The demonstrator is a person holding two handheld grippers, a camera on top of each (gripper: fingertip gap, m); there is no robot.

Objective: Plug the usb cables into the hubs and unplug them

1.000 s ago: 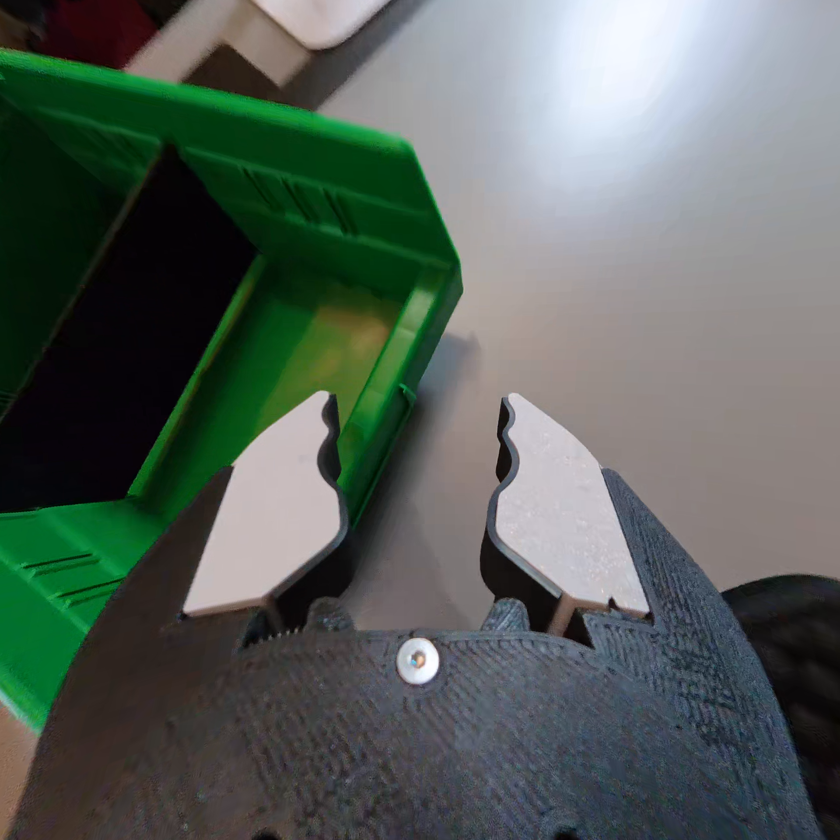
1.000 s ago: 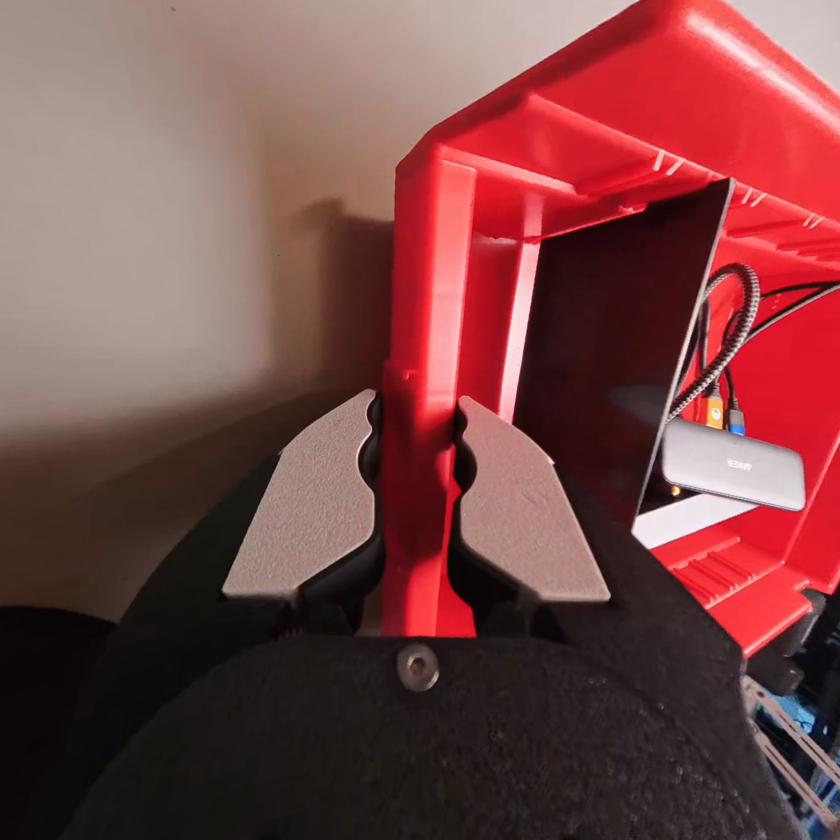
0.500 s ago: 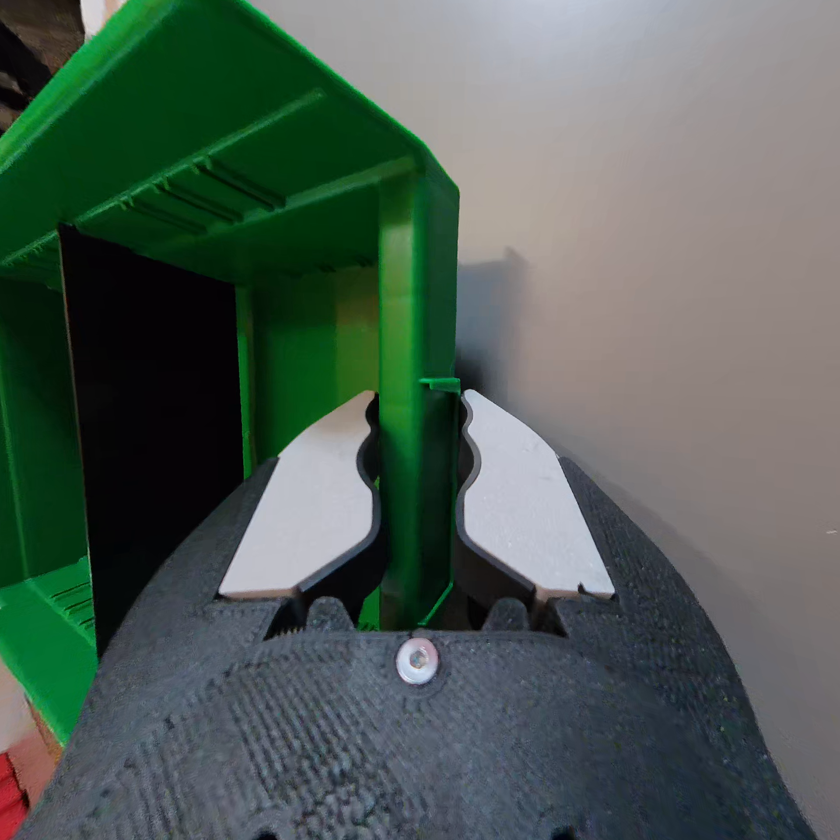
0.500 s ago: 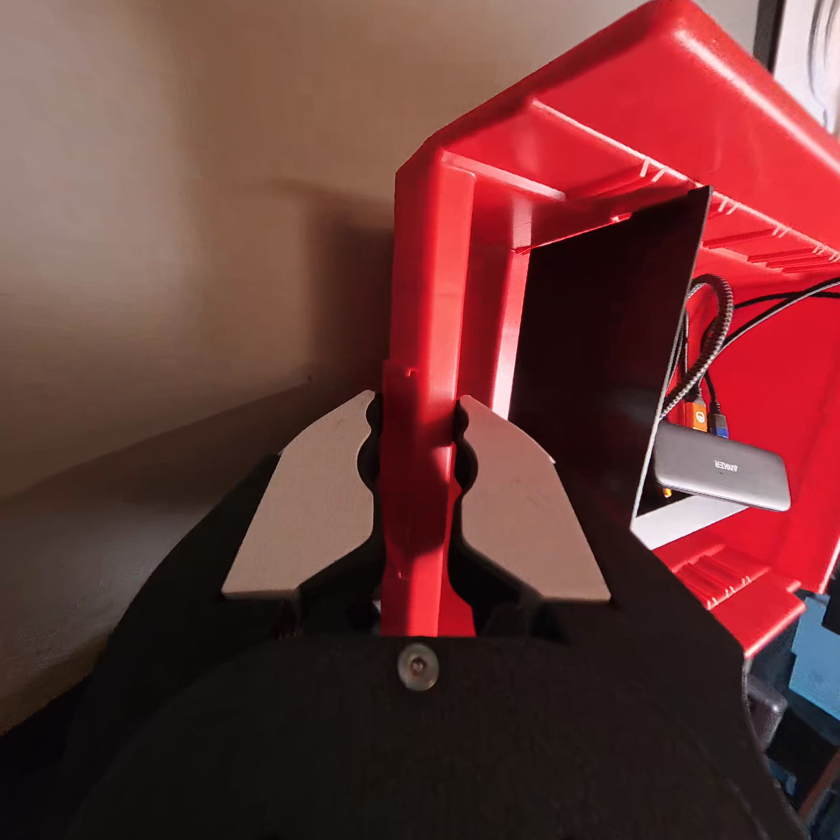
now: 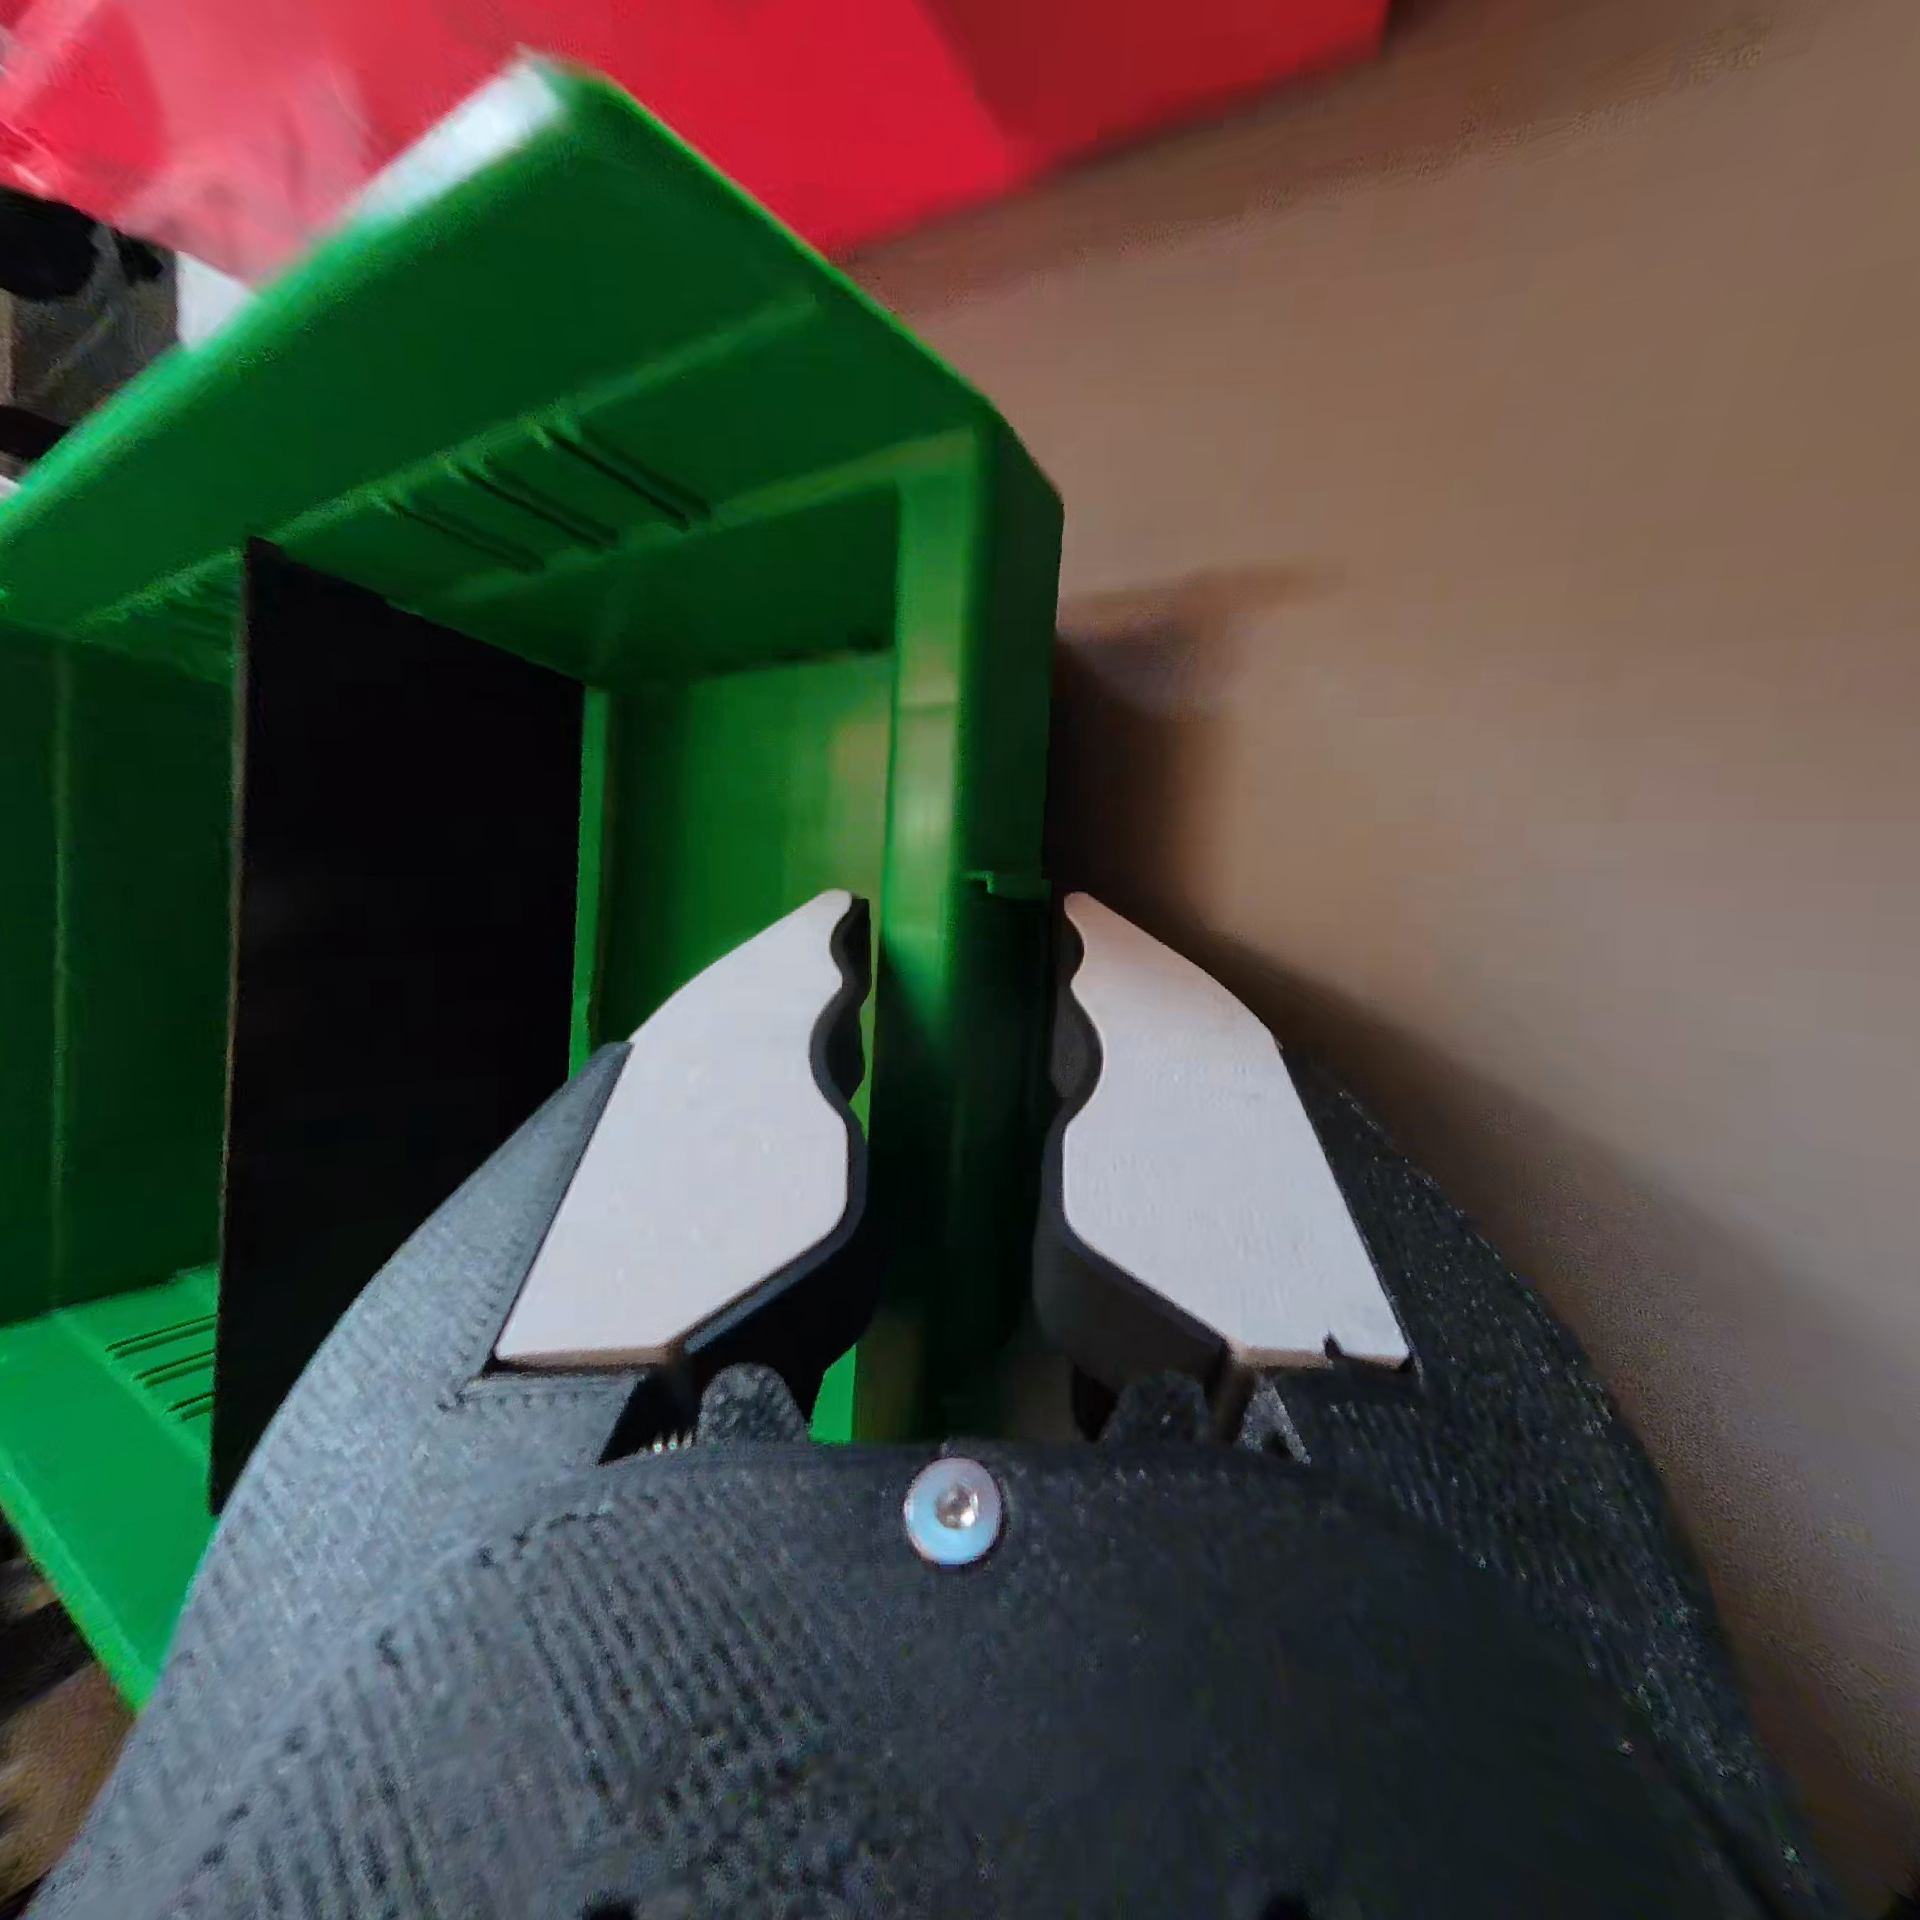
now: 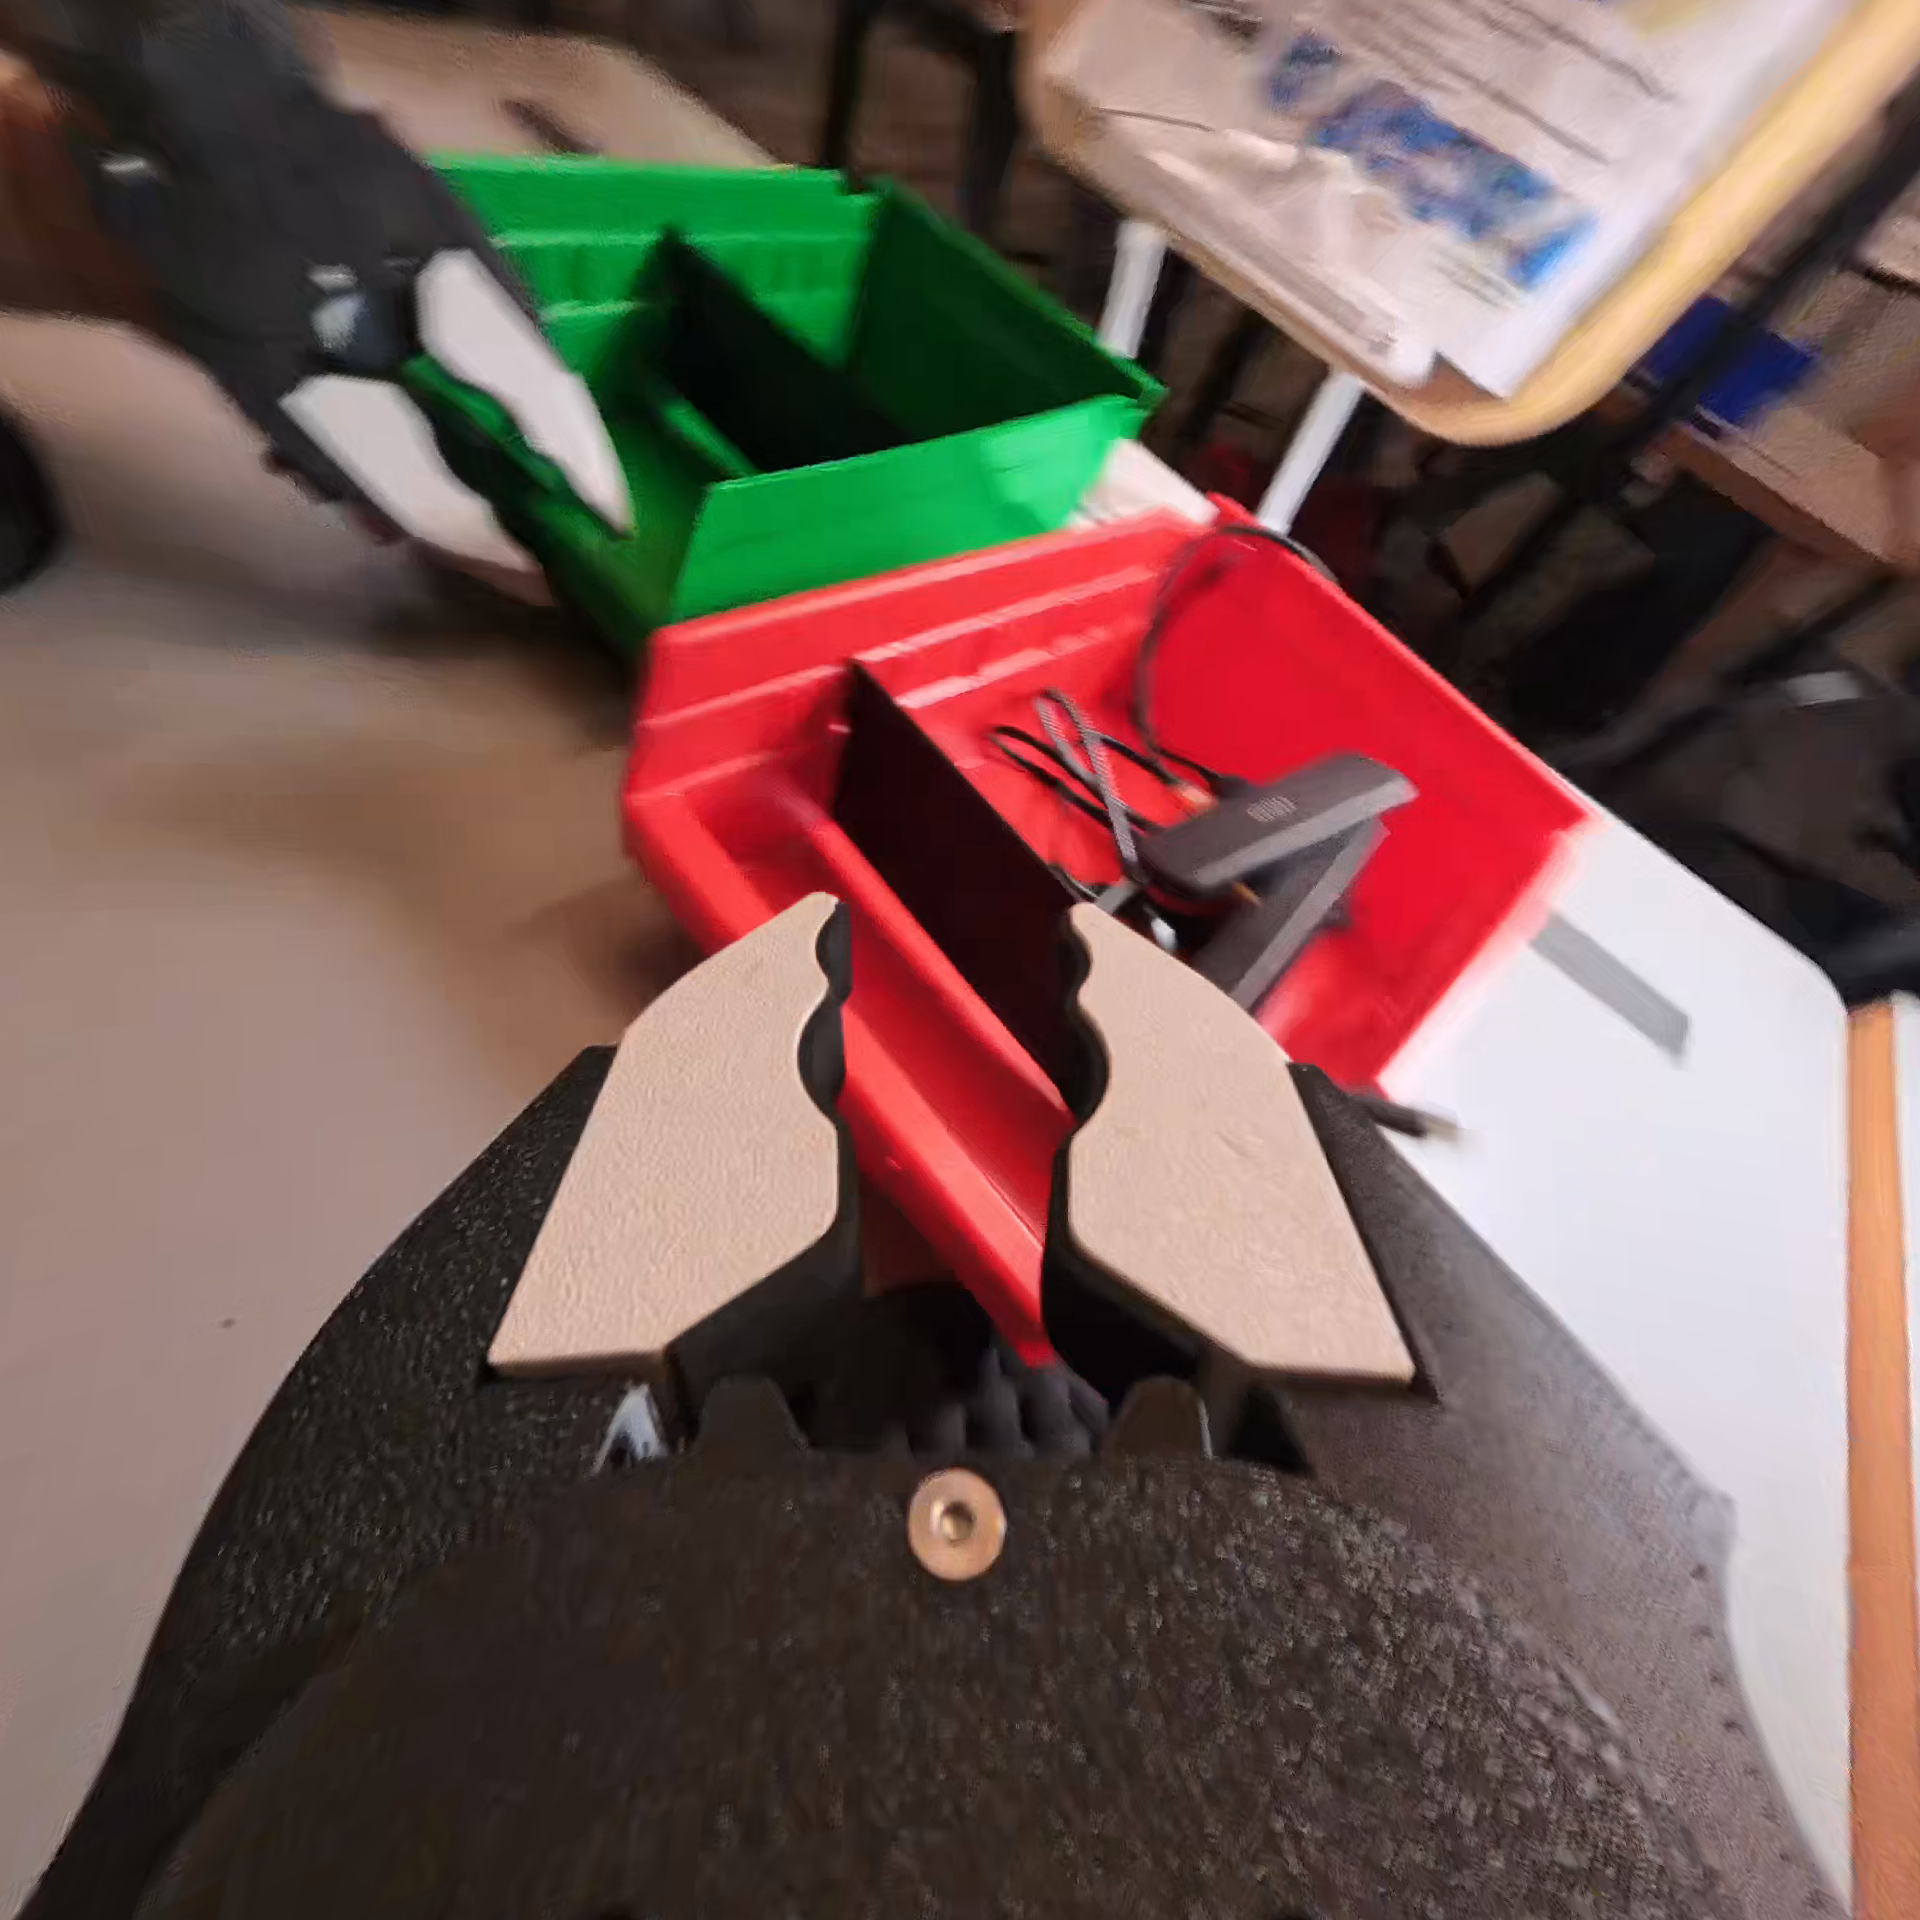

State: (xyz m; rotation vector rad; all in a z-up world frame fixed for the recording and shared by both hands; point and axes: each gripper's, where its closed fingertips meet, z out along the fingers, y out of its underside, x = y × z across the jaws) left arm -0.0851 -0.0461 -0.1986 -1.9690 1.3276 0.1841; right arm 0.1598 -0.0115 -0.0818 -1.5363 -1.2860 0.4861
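Note:
My right gripper (image 6: 954, 920) is shut on the near wall of a red bin (image 6: 1455, 935). Behind the bin's black divider (image 6: 935, 831) lies a grey USB hub (image 6: 1278, 821) with cables (image 6: 1091, 769) plugged into it, on top of a second dark hub (image 6: 1299, 925). My left gripper (image 5: 961, 912) is shut on the side wall of a green bin (image 5: 520, 416) with a black divider (image 5: 395, 935). In the right wrist view that gripper (image 6: 488, 405) and the green bin (image 6: 883, 468) sit just behind the red bin.
Both bins are over a pale table (image 6: 260, 831). Its right part is white (image 6: 1662, 1247) with an orange edge (image 6: 1870, 1351). A loose cable end (image 6: 1423, 1117) lies beside the red bin. A stack of papers (image 6: 1403, 156) and furniture legs stand beyond. The red bin (image 5: 831, 104) shows behind the green one.
My left gripper closed on the green bin's wall and brought it close to the red bin. My right view swung from facing the tabletop to looking across both bins.

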